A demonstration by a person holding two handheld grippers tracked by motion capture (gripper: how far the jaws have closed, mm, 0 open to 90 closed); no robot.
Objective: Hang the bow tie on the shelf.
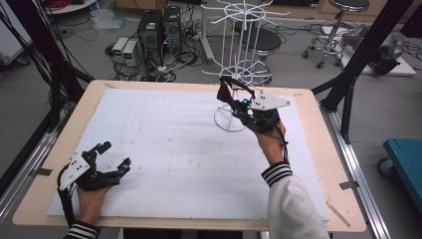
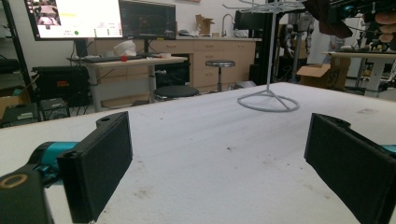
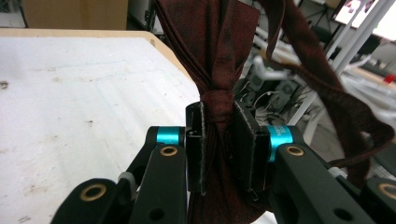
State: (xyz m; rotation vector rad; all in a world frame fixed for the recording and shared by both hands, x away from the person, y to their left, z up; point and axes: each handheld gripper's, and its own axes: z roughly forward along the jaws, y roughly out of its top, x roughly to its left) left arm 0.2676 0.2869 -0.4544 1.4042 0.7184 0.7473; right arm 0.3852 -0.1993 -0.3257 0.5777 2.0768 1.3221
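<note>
Your right gripper (image 3: 219, 149) clamps the dark red bow tie (image 3: 217, 56) at its knot, raised beside the far wire rack (image 1: 239, 50); its loose strap could snag a prong. Your left gripper (image 1: 114, 155) rests open, near left.

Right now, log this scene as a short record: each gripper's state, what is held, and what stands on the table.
left gripper: open, empty, low over the near left of the white mat
right gripper: shut on the dark red bow tie, raised beside the rack
grip point: the bow tie's centre knot, between the jaws
white wire rack: upright, round base at the mat's far right
strap: a dark red loop hangs from the bow tie
</note>
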